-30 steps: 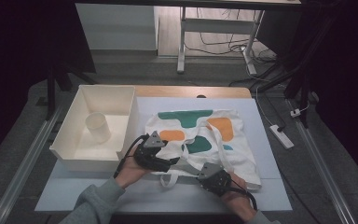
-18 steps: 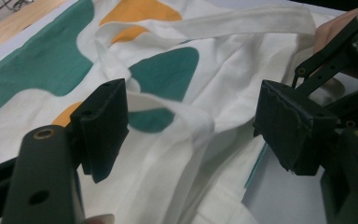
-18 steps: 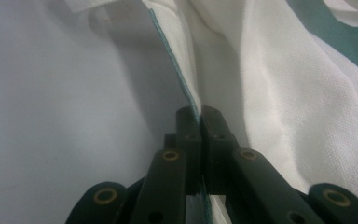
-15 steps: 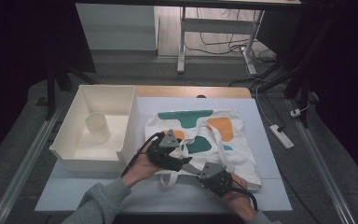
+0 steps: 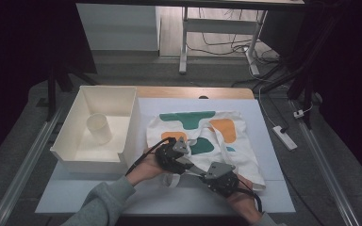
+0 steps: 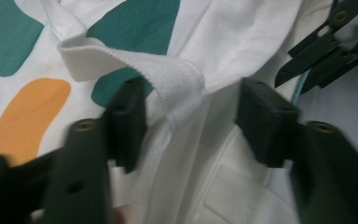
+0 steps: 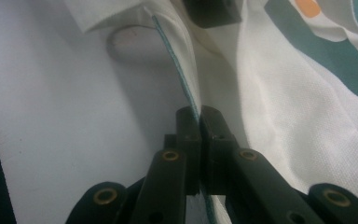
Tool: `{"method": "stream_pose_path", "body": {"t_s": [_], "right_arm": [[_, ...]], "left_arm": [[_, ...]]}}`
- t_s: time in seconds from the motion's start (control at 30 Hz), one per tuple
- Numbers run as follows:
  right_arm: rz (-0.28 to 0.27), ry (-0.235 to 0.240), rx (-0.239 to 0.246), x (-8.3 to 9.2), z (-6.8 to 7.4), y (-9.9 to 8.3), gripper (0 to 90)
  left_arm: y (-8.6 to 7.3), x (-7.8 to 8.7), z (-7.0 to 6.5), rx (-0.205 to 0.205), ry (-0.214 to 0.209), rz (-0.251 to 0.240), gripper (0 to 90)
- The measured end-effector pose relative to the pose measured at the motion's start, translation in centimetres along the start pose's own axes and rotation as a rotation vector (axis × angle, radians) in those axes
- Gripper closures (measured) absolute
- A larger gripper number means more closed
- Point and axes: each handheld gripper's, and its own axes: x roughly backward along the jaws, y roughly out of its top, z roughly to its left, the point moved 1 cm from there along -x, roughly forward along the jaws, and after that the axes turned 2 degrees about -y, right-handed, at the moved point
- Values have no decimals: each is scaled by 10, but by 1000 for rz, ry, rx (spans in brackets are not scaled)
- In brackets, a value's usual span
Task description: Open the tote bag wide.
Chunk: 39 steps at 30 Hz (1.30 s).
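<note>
**Fingers split: left spread, right pinched on the hem**

Left gripper (image 6: pixel 191 126) has pushed up toward twelve o'clock over the last second, jaws wide apart either side of the white strap (image 6: pixel 135 65); right gripper (image 7: pixel 199 140) stays put at five o'clock, jaws together on the teal-stitched edge (image 7: pixel 179 74) of the tote bag (image 5: pixel 217 141); bag lies mid-table, right of the tray (image 5: pixel 70 157); a strap grab looks imminent.

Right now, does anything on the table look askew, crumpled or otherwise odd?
Yes. The white cloth tote bag with green and orange patches lies rumpled, not flat, and its white woven strap loops up between the open jaws of the left gripper. The right gripper pinches the bag's teal-stitched edge. The white plastic cup stands upright in the cream tray.
</note>
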Motion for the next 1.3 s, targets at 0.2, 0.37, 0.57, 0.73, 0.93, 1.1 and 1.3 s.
{"method": "stream_pose_path", "body": {"t_s": [0.2,0.37,0.57,0.73,0.93,1.1,1.3], "right_arm": [[3,-3,3,0,1,0,879],[-1,-5,6,1,2,1,879],[-10,2,16,6,5,4,880],[-11,25,31,9,10,7,880],[-19,66,35,11,14,8,881],[-11,101,45,12,19,7,881],[-18,130,34,17,22,6,881]], "left_arm": [[-1,0,2,-15,38,1,719],[-1,-1,4,-14,60,-12,796],[0,4,9,25,87,-65,814],[2,10,15,64,120,-112,814],[4,16,22,107,148,-156,814],[5,16,28,140,155,-174,815],[8,17,32,166,160,-194,816]]}}
